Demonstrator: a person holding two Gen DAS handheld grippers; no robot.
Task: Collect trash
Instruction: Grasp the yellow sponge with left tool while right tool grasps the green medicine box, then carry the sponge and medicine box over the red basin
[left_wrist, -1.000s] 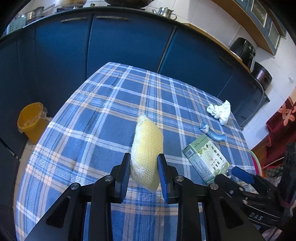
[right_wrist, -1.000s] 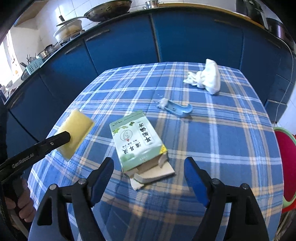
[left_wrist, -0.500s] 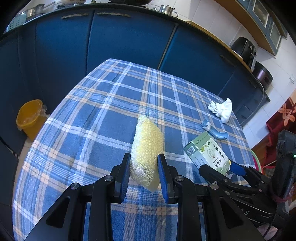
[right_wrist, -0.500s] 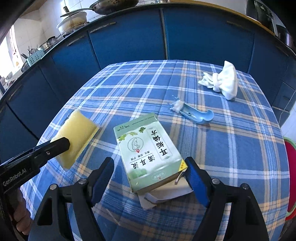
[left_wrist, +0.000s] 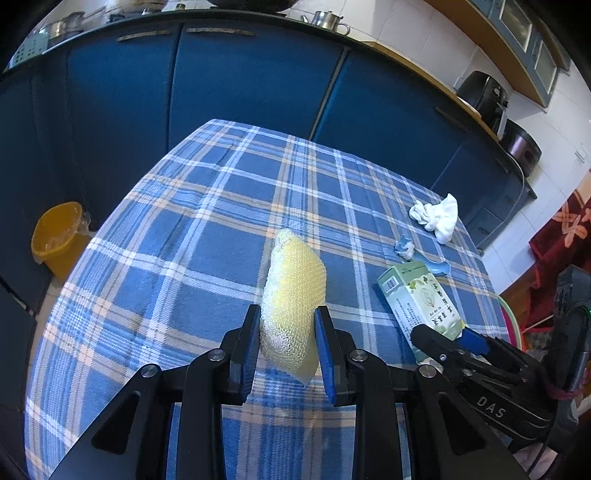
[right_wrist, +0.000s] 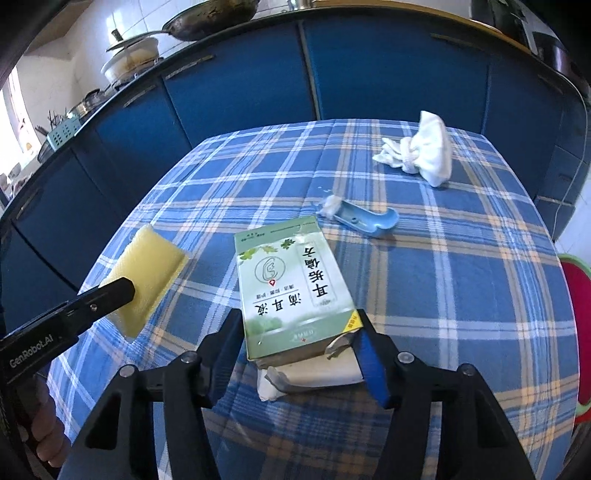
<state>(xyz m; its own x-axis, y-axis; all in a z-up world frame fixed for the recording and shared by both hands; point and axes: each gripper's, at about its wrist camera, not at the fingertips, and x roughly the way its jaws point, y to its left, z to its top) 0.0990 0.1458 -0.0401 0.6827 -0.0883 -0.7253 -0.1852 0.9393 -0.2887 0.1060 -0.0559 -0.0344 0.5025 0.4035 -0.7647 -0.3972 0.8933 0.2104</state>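
Blue cabinets (left_wrist: 240, 85) ring the checked-cloth worktop (left_wrist: 192, 229), a yellow bin (left_wrist: 55, 236) appearing only in the left view, where the left tongs (left_wrist: 286, 332) clamp a yellow sponge (left_wrist: 293, 291), while the right tongs (right_wrist: 295, 345) are closing around the green box (right_wrist: 288, 284) lying on the cloth.

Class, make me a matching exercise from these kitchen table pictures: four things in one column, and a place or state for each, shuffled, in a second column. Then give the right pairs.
Things
1. yellow mesh-covered sponge
2. green and white cardboard box
3. crumpled white cloth
4. yellow plastic bin

Places or states
A. on the floor beside the table
B. clamped in the left claw
C. between the closing fingers of the right claw
D. lying near the table's far edge

Pairs: 1-B, 2-C, 3-D, 4-A
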